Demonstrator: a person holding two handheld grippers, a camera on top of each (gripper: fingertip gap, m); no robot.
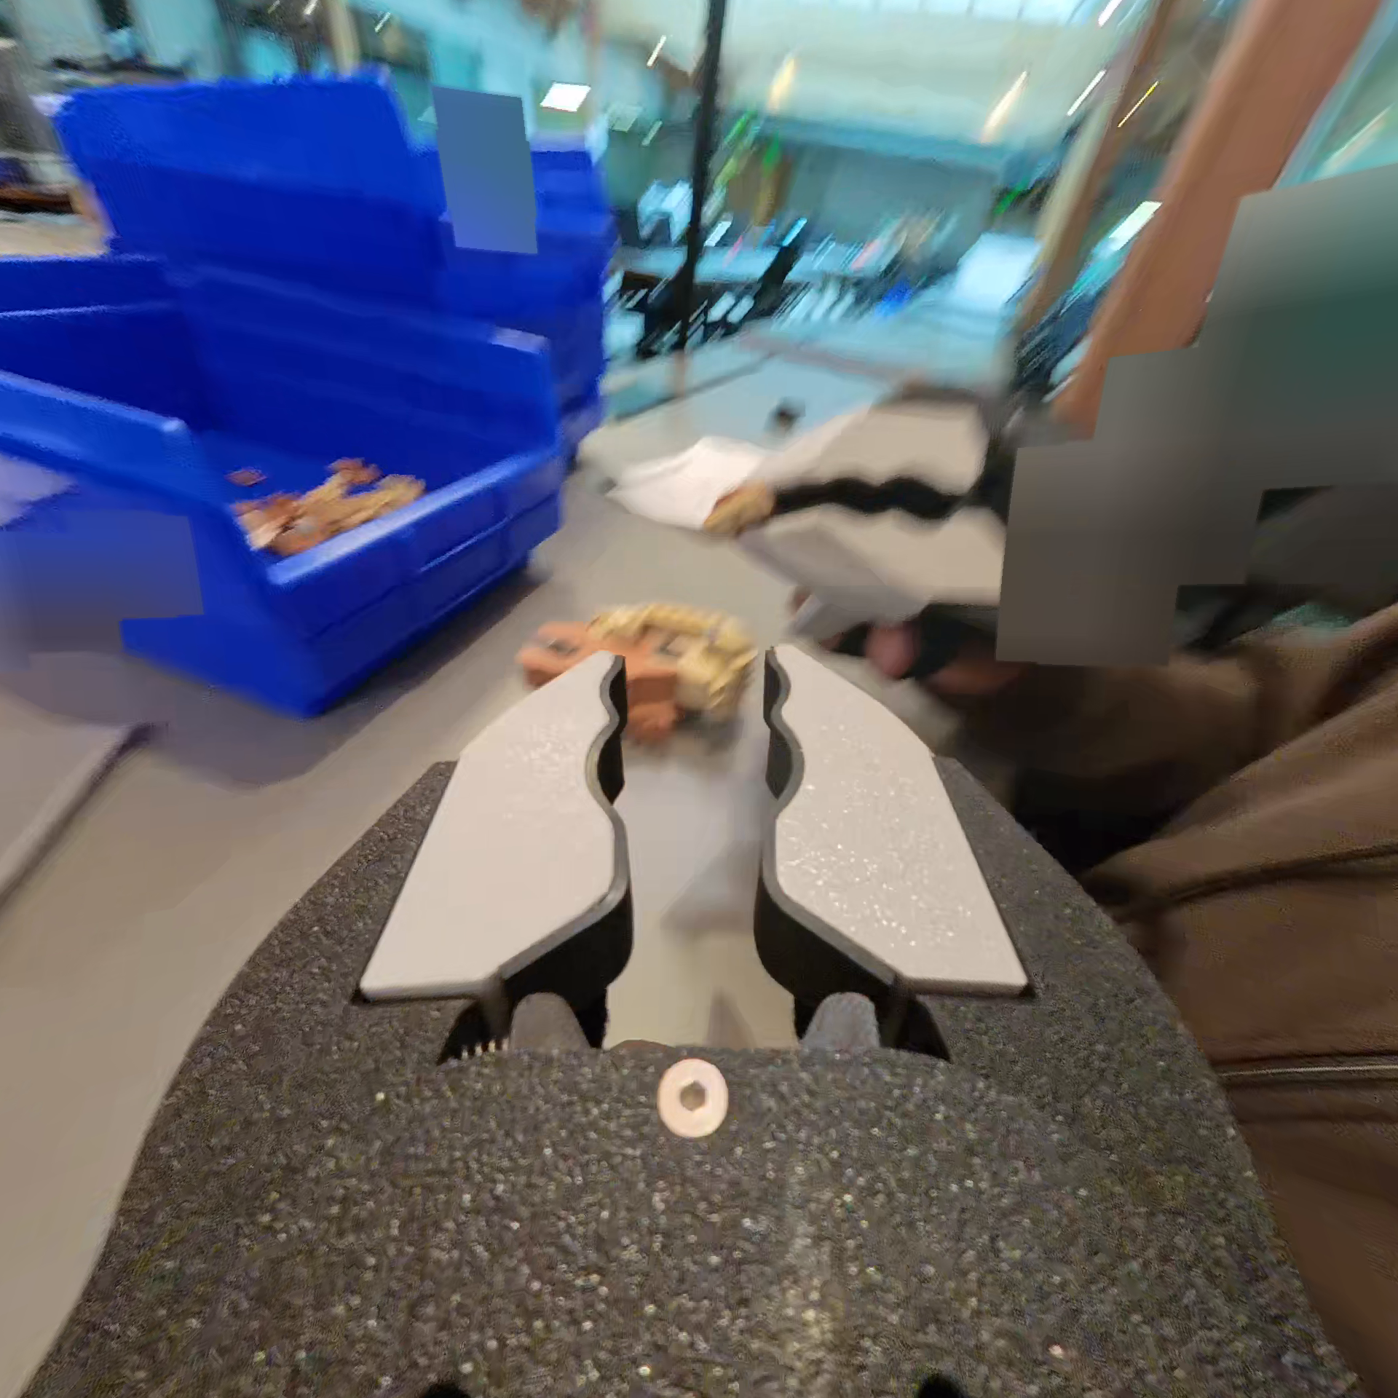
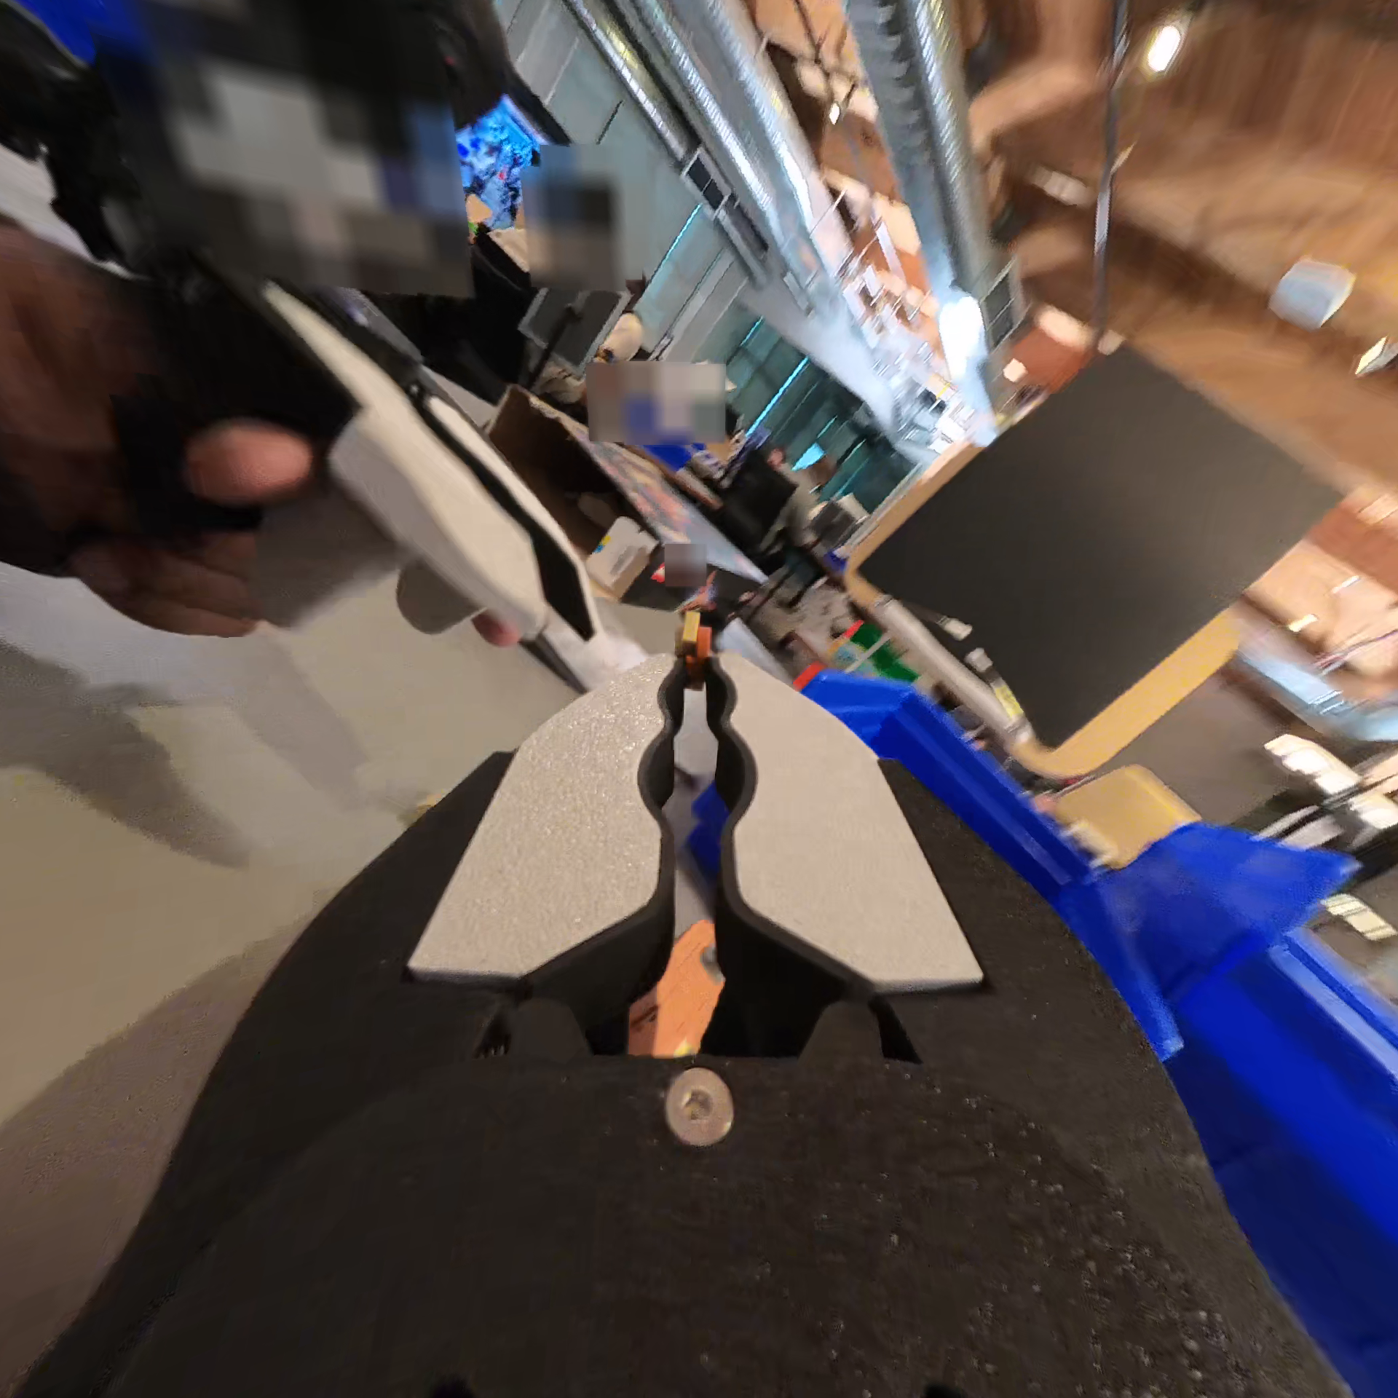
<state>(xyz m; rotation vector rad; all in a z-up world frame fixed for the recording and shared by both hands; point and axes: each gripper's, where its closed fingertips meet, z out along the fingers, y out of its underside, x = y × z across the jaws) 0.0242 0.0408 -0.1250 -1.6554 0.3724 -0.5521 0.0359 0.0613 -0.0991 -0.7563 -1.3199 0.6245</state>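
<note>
The grey counter (image 1: 227, 870) carries a stack of deep blue plastic bins (image 1: 318, 363) on its left side; the nearest bin holds a loose heap of small orange and tan pieces (image 1: 325, 503); a second blue bin (image 2: 1135, 870) lies just beyond the right hand-held gripper. A black board with a pale wooden edge (image 2: 1097, 545) stands behind that.

The left hand-held gripper (image 1: 692, 681) stands with its grey fingers (image 1: 529, 817) well apart and nothing between them; just ahead of its tips lies a small orange and cream block assembly (image 1: 650, 666) on the counter, blurred, apparently not touched by either pad. The right hand-held gripper (image 2: 694, 673) has its fingers drawn nearly together, pinching a tiny orange and yellow piece (image 2: 692, 643) at the very tips, lifted clear of the counter.

Risk, as I judge it: the pinch on the tiny piece is shallow, right at the fingertips, so a jolt or a tilt could let it twist out and drop; the blur suggests quick motion, and the left fingers could nudge the loose assembly aside; the two grippers also sit near each other and could collide.
</note>
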